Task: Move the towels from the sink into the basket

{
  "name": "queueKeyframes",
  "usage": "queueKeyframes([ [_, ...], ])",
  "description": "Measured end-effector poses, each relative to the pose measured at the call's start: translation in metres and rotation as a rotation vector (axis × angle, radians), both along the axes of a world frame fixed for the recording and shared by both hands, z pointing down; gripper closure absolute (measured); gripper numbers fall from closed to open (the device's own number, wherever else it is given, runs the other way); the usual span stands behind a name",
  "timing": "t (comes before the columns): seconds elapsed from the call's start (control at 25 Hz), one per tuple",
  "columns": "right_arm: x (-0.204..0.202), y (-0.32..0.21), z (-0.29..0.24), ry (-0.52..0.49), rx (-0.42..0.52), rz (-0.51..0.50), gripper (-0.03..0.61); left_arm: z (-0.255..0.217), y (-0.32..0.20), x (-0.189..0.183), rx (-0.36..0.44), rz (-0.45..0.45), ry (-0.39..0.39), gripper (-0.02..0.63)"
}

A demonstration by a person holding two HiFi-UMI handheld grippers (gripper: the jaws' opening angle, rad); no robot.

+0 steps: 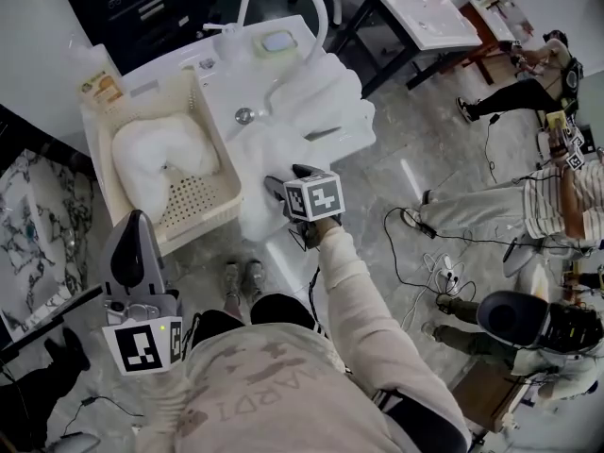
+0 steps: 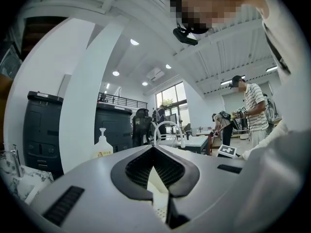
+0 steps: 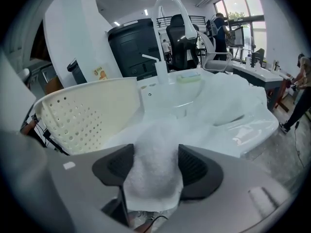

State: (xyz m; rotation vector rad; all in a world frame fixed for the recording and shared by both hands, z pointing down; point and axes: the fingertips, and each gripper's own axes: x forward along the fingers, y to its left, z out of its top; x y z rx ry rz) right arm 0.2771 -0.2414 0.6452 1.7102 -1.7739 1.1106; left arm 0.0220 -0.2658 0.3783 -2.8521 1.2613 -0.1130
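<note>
One white towel (image 3: 154, 178) between the wide-apart jaws of the right gripper (image 3: 155, 154); left gripper (image 2: 154, 148) jaws together.

- White gooseneck faucet (image 3: 170, 6) seen upright, straight beyond right fingers (image 3: 197, 166).
- Pale green block (image 3: 188, 76) laid beside faucet base.
- Black cabinet (image 3: 133, 45) placed further back, beyond and left of same fingers.
- Pump bottle (image 2: 102, 147) seen upright, ahead and left of left fingers (image 2: 136, 171).
- Black cables (image 1: 425, 248) strewn over floor (image 1: 377, 159), right of right fingers.
- Person in striped shirt (image 1: 557, 196) seen far right.
</note>
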Motion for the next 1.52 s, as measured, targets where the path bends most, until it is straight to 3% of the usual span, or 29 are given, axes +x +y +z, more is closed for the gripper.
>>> queueKeyframes([
  [0.24, -0.008, 0.002, -0.002, -0.069, 0.02, 0.063, 0.453, -0.005, 0.001, -0.002, 0.017, -0.001, -0.004, 0.607],
  [0.36, -0.007, 0.003, -0.008, -0.111, 0.063, 0.104, 0.499, -0.006, 0.002, -0.005, 0.025, 0.002, -0.007, 0.607],
  [1.04, -0.011, 0.0, -0.137, -0.11, 0.464, 0.074, 0.511, -0.022, 0.012, -0.001, 0.058, 0.019, 0.005, 0.608],
  [1.52, -0.009, 0.009, -0.205, -0.068, 0.638, 0.063, 0.511, -0.033, 0.024, -0.008, 0.075, 0.01, 0.018, 0.608],
])
